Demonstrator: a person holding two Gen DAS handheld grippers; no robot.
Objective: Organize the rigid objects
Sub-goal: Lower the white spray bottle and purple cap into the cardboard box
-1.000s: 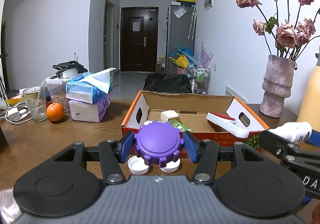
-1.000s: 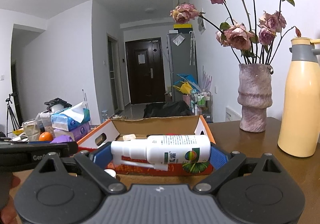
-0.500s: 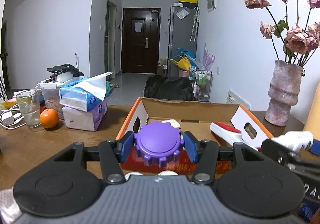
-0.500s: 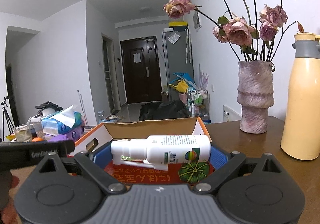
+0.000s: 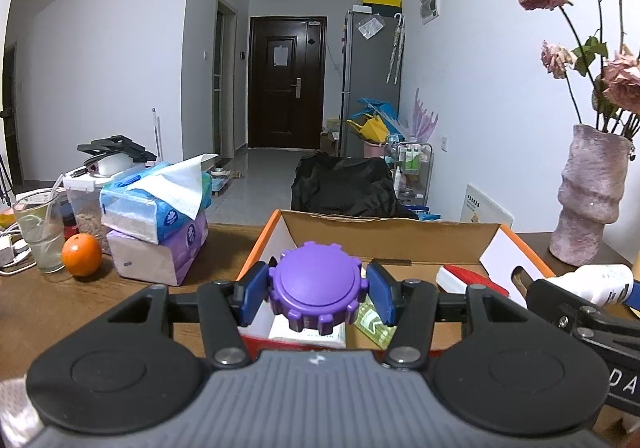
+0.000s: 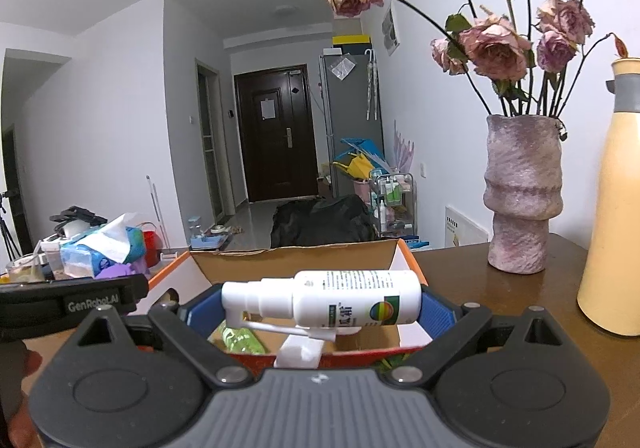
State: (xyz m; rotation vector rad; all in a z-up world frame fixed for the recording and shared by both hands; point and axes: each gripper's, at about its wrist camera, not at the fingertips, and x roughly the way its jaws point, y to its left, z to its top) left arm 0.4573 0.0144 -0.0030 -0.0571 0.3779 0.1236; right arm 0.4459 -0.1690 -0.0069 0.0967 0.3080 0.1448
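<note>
Purple lid [image 5: 316, 290] clamped in left tool [image 5: 316, 294], white spray bottle [image 6: 340, 298] gripped by right tool [image 6: 320, 306], over cardboard box [image 5: 384, 236]

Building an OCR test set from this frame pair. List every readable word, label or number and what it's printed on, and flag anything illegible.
"GenRobot.AI": on the left gripper's black body, seen in the right wrist view.
"DA": cut-off white letters on the right gripper's body, at the left wrist view's edge.
White spray bottle: printed label with fine text, too small and blurred to read.
Tissue packs: logos only, illegible.
</note>
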